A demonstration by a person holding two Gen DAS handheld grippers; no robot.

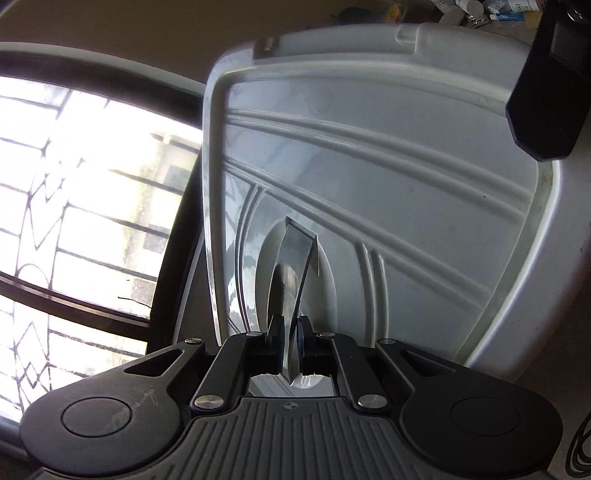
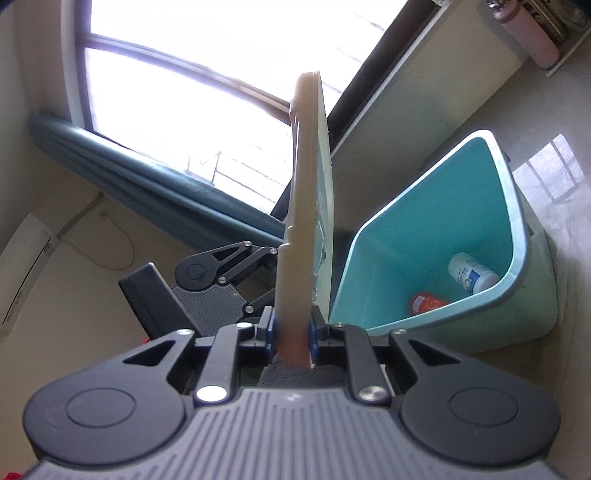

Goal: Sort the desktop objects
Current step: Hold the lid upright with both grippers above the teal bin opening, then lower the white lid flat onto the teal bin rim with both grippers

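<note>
A large pale plastic lid (image 1: 369, 147) with raised ribs fills the left wrist view. My left gripper (image 1: 291, 332) is shut on the shiny flap handle (image 1: 299, 251) at the lid's middle. In the right wrist view the same lid (image 2: 306, 184) stands edge-on, and my right gripper (image 2: 290, 332) is shut on its rim. The left gripper's black body (image 2: 207, 284) shows to the left of the lid. To the right sits an uncovered teal bin (image 2: 424, 221) holding a white bottle (image 2: 472, 275) and a red can (image 2: 426, 302). The right gripper's black body (image 1: 546, 85) shows at the lid's far corner.
A bright barred window (image 1: 74, 184) lies behind the lid, with a rolled green curtain (image 2: 147, 184) beneath it. A pink bottle (image 2: 528, 37) lies on a shelf at the upper right. Small bottles and tubes (image 1: 480, 11) crowd a surface beyond the lid. Glossy tiled floor (image 2: 554, 184) surrounds the bin.
</note>
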